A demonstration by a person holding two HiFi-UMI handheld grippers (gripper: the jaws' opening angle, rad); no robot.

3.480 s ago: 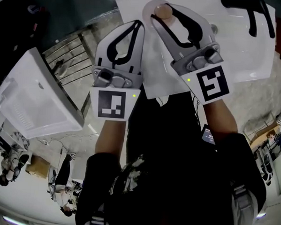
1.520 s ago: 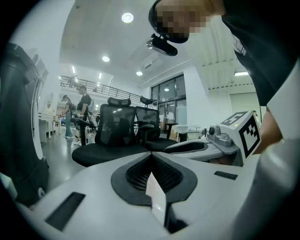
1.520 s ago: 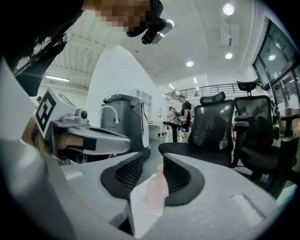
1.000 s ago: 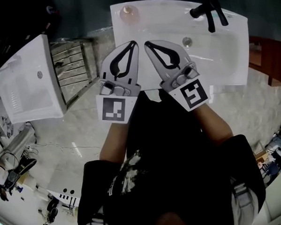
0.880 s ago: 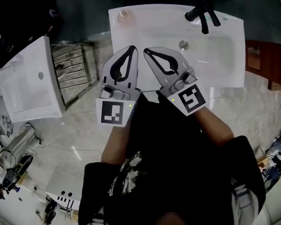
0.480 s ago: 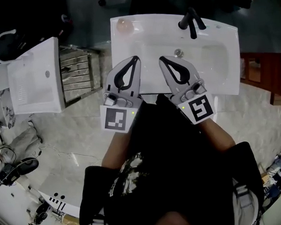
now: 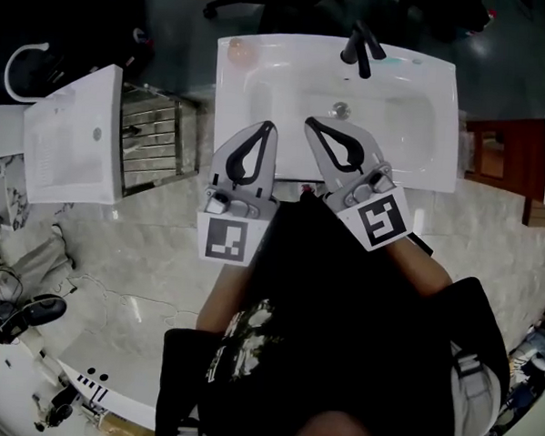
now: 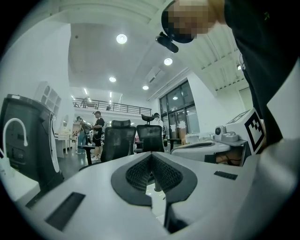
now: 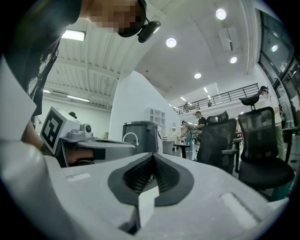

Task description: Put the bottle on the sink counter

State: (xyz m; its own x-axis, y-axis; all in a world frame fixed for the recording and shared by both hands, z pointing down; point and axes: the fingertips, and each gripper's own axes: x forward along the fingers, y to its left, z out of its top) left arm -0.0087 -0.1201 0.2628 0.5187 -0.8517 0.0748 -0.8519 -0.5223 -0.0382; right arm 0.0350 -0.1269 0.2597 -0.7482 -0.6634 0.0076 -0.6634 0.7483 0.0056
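Observation:
A small pinkish bottle [image 7: 242, 49] stands on the back left corner of the white sink counter [image 7: 442, 121], seen from above. Both grippers hover side by side over the sink's front edge, close to the person's body and well apart from the bottle. My left gripper [image 7: 266, 127] is shut with nothing in it. My right gripper [image 7: 311, 123] is shut and empty too. In the left gripper view the left gripper [image 8: 151, 155] has its dark pads meeting, and in the right gripper view the right gripper [image 9: 152, 155] looks the same. Both views look out into the room.
A black faucet [image 7: 359, 46] rises at the sink's back edge, with the drain [image 7: 340, 109] in the basin. Another white basin [image 7: 72, 134] and a metal rack [image 7: 154, 138] stand to the left, a wooden cabinet [image 7: 490, 151] to the right. Office chairs [image 8: 117, 140] stand beyond.
The right gripper held the bottle over the sink's left corner, then let it go there. Both grippers have drawn back to the sink's front edge, and more of the sink shows.

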